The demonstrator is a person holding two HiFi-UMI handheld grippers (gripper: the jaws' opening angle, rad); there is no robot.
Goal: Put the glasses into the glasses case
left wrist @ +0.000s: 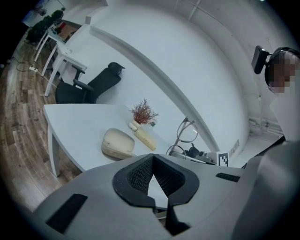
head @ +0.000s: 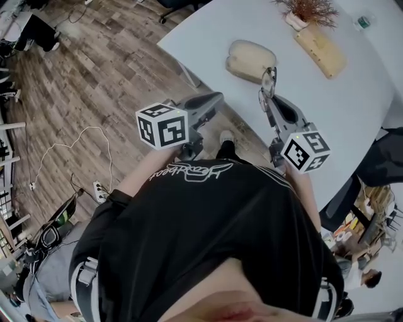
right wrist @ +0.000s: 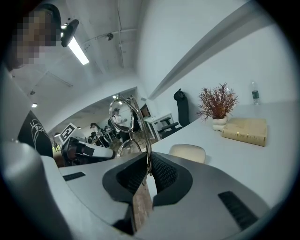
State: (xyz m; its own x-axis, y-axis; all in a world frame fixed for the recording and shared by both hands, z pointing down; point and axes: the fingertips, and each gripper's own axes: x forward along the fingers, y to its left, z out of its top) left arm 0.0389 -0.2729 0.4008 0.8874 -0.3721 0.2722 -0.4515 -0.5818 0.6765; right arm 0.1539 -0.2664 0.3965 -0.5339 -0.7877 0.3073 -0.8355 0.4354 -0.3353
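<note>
The glasses [head: 269,78] stand upright above the near edge of the white table [head: 352,94], and my right gripper [head: 269,95] is shut on one temple arm. In the right gripper view the lenses [right wrist: 125,117] rise above the jaws [right wrist: 150,161]. The beige glasses case [head: 250,60] lies closed on the table just beyond and left of the glasses; it also shows in the right gripper view [right wrist: 187,152] and the left gripper view [left wrist: 117,143]. My left gripper [head: 217,98] hovers off the table edge, left of the case, shut with nothing in it [left wrist: 154,161].
A tan book-like box [head: 321,49], a dried plant in a small pot [head: 306,11] and a bottle [head: 362,22] sit further back on the table. Wood floor with cables [head: 69,144] lies to the left. A black office chair [left wrist: 89,86] stands beyond the table.
</note>
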